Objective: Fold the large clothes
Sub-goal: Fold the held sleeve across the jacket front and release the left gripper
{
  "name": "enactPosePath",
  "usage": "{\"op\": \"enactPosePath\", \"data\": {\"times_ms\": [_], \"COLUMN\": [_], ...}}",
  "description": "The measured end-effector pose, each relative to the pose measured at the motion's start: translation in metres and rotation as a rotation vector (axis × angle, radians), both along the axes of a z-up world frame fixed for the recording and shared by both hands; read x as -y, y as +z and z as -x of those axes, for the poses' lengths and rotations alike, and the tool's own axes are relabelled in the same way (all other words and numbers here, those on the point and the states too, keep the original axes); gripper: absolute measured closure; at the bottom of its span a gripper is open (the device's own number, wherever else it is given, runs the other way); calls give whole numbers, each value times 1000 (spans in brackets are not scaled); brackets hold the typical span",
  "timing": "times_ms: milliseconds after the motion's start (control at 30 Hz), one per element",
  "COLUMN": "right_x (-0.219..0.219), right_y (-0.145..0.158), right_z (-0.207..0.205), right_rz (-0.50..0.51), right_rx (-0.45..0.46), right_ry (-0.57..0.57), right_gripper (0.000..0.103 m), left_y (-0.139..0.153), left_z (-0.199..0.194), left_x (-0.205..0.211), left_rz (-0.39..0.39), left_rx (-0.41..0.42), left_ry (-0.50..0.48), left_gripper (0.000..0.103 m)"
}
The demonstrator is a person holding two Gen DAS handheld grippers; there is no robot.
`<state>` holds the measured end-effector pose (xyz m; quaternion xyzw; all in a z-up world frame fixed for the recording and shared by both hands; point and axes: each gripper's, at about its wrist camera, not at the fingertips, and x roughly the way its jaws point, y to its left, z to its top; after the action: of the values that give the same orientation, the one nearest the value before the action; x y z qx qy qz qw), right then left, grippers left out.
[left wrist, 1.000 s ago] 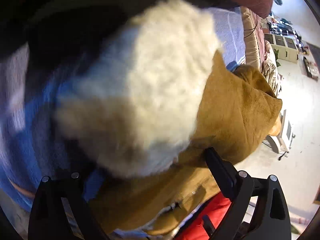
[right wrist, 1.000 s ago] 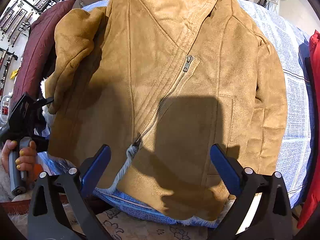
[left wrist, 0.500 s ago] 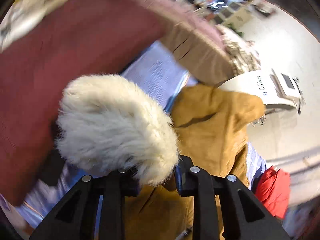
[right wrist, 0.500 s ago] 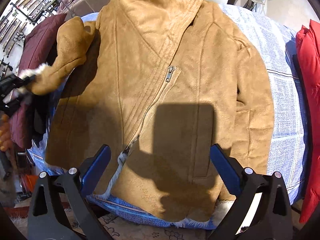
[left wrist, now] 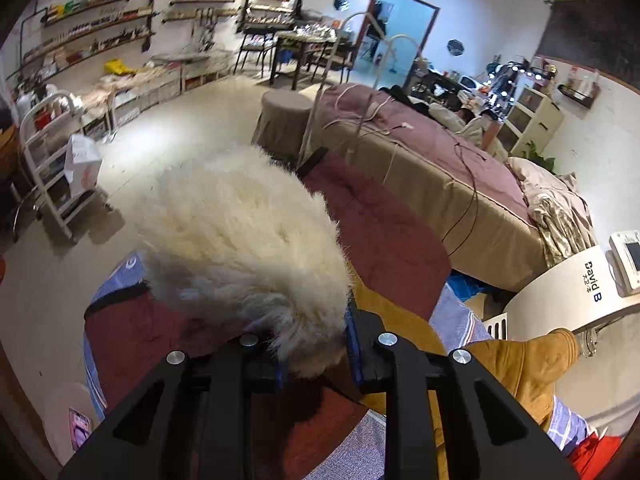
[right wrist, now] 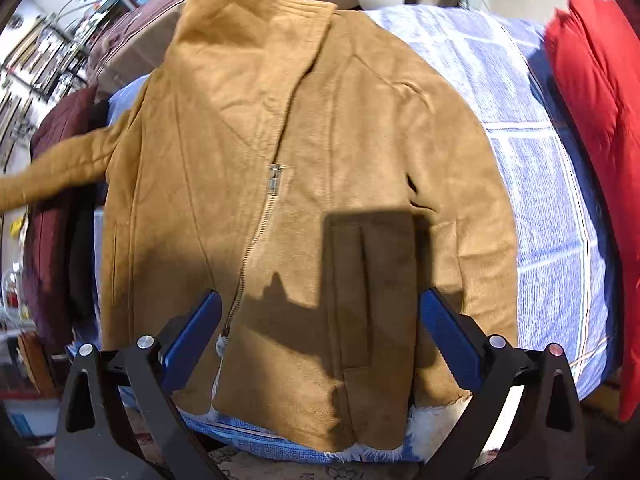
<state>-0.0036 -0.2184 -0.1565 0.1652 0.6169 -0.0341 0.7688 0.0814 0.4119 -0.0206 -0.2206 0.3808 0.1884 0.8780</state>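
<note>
A tan suede jacket [right wrist: 320, 184] with a diagonal zipper lies front up on a blue checked sheet [right wrist: 536, 184]. Its left sleeve [right wrist: 60, 176] is stretched out to the left, off the sheet's edge. My left gripper [left wrist: 314, 356] is shut on that sleeve's white fur cuff [left wrist: 248, 248], which fills the middle of the left wrist view; tan sleeve fabric [left wrist: 520, 364] trails to the right below it. My right gripper [right wrist: 320, 344] is open and empty, hovering above the jacket's lower hem.
A maroon coat [right wrist: 52, 184] lies left of the jacket and also shows in the left wrist view [left wrist: 380, 232]. A red garment [right wrist: 592, 120] lies at the right edge. A covered bed [left wrist: 440, 168], a white cart [left wrist: 52, 160] and shelves stand beyond.
My left gripper has closed on the fur cuff and pulled the sleeve out straight to the left. The right gripper stayed open and drew slightly nearer the hem.
</note>
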Motion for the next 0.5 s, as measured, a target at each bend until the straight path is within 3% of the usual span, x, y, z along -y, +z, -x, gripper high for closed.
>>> {"op": "enactPosePath", "data": {"times_ms": [67,167,367,500], "right_x": [9,19,37,48], "right_y": [-1,-1,-4,-7], "right_z": [3,8,13,17], "right_rz": [-6,5,-5,-22], "right_rx": [-8,-12,-23,-27], "right_ry": [-30,-53,-115,-166], "right_gripper": [5,5,5,5], "left_y": [-7,10,59,73], "left_z": [-2,-17,-36,-36], "left_x": [8,41,140,222], "left_rz": [-46,-116,-175,-188], "left_rx": [-16,14,135,219], "left_ry": [-6,-78,-326,-524], "left_gripper": [81,81,81,81]}}
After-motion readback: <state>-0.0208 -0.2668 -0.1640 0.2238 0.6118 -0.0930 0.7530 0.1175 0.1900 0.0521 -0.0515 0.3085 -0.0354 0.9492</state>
